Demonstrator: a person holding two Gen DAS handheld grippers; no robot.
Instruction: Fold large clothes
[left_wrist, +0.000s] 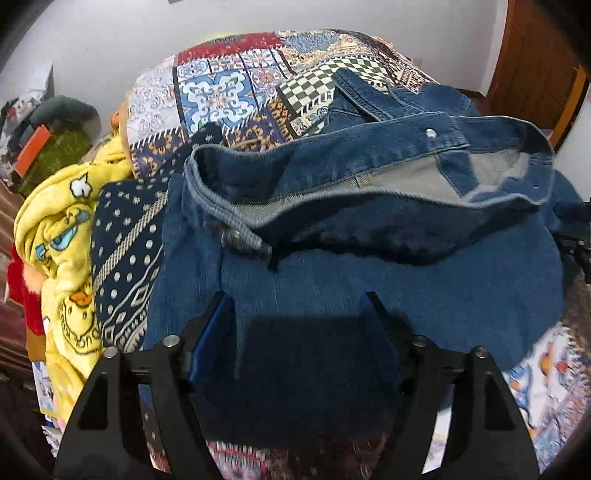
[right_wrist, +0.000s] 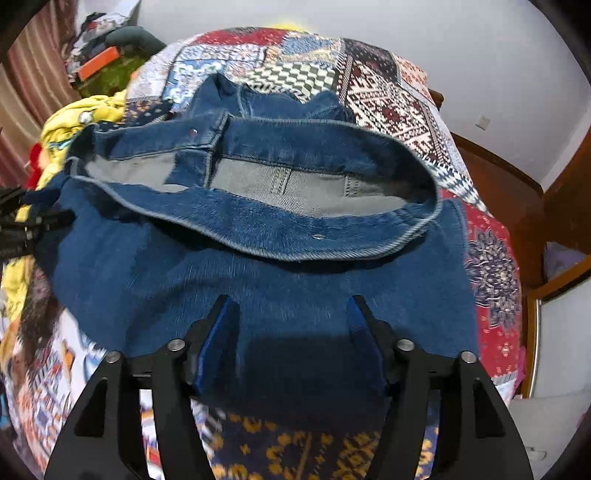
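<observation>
The jeans (right_wrist: 258, 266) lay on the patchwork bedspread (right_wrist: 388, 96) with their waistband running nine-to-three at twelve o'clock of both tongs, left gripper (left_wrist: 297, 306) and right gripper (right_wrist: 291, 310) spread apart, gripping nothing, about equally near.

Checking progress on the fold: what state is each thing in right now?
Jeans: spread on the bed, waistband gaping, lining showing.
Left gripper: open, above the denim, gripping nothing.
Right gripper: open, above the denim, gripping nothing.
Yellow blanket: crumpled beside the jeans.
</observation>
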